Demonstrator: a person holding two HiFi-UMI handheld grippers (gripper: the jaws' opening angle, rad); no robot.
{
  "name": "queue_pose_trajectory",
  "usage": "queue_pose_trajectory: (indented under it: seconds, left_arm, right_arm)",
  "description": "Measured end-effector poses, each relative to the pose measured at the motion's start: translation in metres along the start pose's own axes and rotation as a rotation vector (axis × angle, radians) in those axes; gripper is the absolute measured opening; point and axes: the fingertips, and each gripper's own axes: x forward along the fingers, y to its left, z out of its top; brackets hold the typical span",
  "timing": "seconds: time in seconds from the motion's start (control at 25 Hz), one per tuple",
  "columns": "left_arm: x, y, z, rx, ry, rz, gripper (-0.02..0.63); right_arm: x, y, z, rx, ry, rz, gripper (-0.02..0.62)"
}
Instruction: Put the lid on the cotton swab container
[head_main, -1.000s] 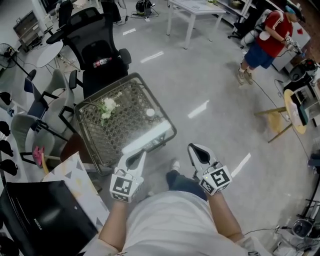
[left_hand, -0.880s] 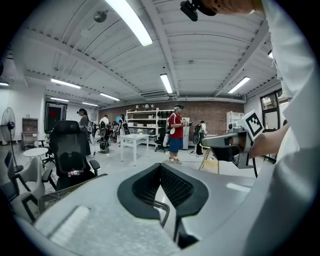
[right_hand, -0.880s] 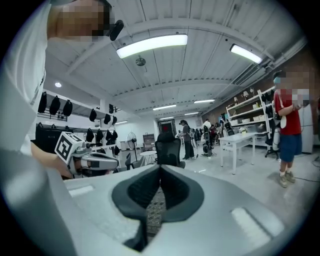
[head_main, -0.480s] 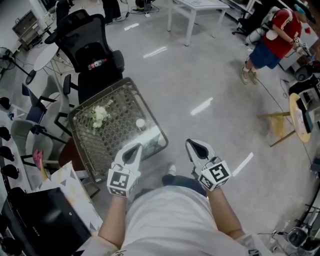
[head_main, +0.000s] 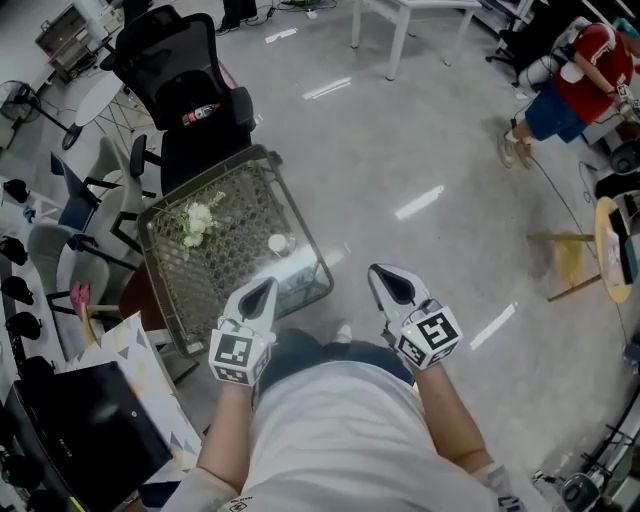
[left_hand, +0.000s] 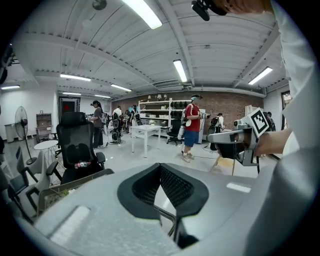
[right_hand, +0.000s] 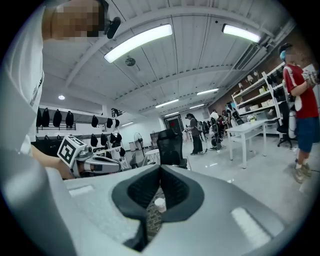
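- 2 grippers, 1 in each of your hands. Both are drawn in close to your torso with your forearms bent, side by side and apart from each other, noses pointing forward.
- Left gripper (head_main: 264, 290): its nose reaches over the near edge of the table. The jaws are pressed together at the tips with nothing between them.
- Right gripper (head_main: 388, 280): it is over bare floor, off to the right of the table. The jaws are likewise closed tip to tip and empty.
- 1 low table (head_main: 235, 265) with a mesh-patterned top, ahead of you and to your left.
- 1 cotton swab container (head_main: 277, 242): small, white and round, it stands on the table's right half, well ahead of both grippers and untouched. It also shows through the right gripper's jaw loop (right_hand: 159, 202). You cannot tell whether its lid is on.
- 1 bunch of white flowers (head_main: 196, 219), on the table left of the container.
- 1 black office chair (head_main: 185, 95), just beyond the table.
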Motion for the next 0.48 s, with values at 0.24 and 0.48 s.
queue_pose_trajectory:
  seconds: [0.24, 0.48]
  left_arm:
    - [0.012, 0.018, -0.004, -0.024, 0.010, 0.012, 0.008]
    - [0.036, 0.045, -0.020, -0.055, 0.038, -0.013, 0.008]
  right_arm:
    - [0.024, -0.001, -0.007, -0.012, 0.048, 0.044, 0.003]
    - [0.059, -0.003, -0.019, -0.009, 0.108, 0.047, 0.003]
